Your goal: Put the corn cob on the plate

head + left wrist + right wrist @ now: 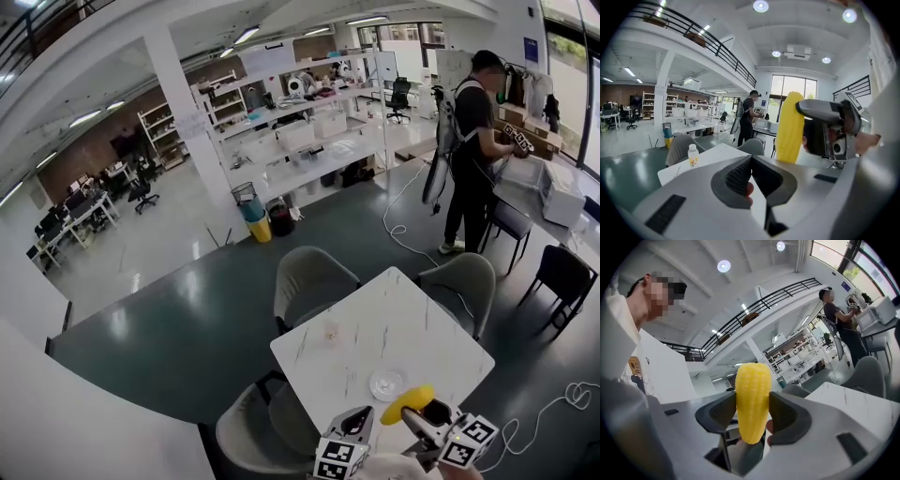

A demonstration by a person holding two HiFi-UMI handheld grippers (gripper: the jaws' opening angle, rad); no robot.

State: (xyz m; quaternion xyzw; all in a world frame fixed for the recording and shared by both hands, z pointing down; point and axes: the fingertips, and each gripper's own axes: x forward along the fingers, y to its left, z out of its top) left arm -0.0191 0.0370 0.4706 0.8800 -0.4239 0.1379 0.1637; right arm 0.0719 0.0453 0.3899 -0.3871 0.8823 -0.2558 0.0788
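Right gripper view: corn cob clamped upright in right tool.

There are one corn cob, one clear plate, one small bottle, one table, three grey chairs around it, and two tools, left tool and right tool.

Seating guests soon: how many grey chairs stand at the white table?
3 chairs: far left, far right, near left. A fourth may sit hidden below the frame.

Head overhead — all views share corn cob.
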